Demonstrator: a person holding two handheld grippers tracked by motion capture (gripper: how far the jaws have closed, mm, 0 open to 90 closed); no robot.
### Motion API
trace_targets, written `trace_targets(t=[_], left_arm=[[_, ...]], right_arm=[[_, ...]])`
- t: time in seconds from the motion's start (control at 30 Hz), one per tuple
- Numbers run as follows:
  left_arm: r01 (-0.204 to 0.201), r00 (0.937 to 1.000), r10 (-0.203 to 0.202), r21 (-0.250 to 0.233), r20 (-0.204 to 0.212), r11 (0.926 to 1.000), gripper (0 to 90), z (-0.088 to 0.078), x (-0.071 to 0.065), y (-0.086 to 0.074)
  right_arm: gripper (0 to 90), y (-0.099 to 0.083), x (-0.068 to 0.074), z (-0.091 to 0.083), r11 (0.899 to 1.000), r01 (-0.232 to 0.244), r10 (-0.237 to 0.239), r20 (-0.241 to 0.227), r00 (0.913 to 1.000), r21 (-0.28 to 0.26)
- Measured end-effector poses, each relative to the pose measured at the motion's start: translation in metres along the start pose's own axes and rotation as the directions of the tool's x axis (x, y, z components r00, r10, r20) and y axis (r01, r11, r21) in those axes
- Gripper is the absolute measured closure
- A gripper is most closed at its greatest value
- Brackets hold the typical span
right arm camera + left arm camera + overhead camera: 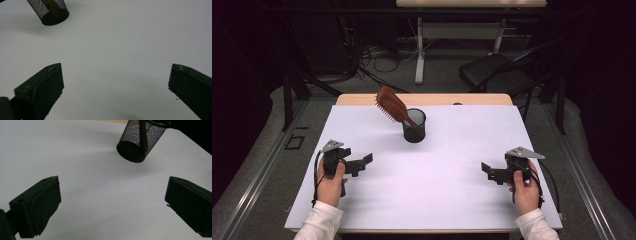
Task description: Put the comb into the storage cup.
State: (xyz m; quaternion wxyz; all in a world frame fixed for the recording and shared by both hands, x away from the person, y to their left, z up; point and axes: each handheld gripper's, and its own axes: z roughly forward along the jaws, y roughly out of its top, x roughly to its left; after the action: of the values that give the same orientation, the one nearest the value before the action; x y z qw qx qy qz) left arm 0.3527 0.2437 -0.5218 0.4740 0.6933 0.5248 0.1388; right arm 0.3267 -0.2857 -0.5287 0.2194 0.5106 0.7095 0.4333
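Note:
A black mesh cup (414, 126) stands upright near the middle back of the white table. A brown hairbrush (391, 106) rests in it handle down, with its bristled head leaning up and to the left over the rim. My left gripper (363, 162) hovers at the front left, open and empty. The right gripper (488, 171) is at the front right, also open and empty. In the left gripper view the mesh cup (140, 141) is ahead at the top, with the brush handle (143, 133) inside. The right gripper view has the mesh cup (50, 11) at top left.
The white table top (447, 165) spans the workspace, with a wooden strip (362, 99) along its back edge. Behind it stand a black chair (497, 72) and the white legs of another desk (419, 50), with cables on the floor.

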Motion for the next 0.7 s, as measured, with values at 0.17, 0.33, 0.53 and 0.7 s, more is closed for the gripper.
trace_targets(t=[0.17, 0.33, 0.53, 0.7], left_arm=[[0.001, 1.0000, -0.001, -0.005, -0.009, 1.0000, 0.5, -0.0008, 0.0029, -0.0022], [0.010, 0.9999, -0.010, -0.012, -0.009, 0.9999, 0.5, -0.0016, 0.0053, -0.0042], [0.007, 0.9999, -0.007, -0.019, -0.013, 0.9998, 0.5, -0.0029, 0.0061, -0.0059], [0.003, 0.9998, -0.004, -0.020, -0.018, 0.9998, 0.5, -0.0026, 0.0070, -0.0079]], right_arm=[[0.0, -0.0021, 0.0004, 0.0008, 1.000, 0.003, -0.003, 0.005, 1.0000, -0.002], [0.0, -0.0033, 0.0008, 0.0009, 1.000, 0.000, 0.000, 0.006, 1.0000, -0.006], [0.0, -0.0056, 0.0020, 0.0029, 1.000, 0.002, -0.002, 0.003, 1.0000, 0.006], [0.0, -0.0068, 0.0025, 0.0035, 1.000, 0.008, -0.008, 0.005, 1.0000, 0.004]])
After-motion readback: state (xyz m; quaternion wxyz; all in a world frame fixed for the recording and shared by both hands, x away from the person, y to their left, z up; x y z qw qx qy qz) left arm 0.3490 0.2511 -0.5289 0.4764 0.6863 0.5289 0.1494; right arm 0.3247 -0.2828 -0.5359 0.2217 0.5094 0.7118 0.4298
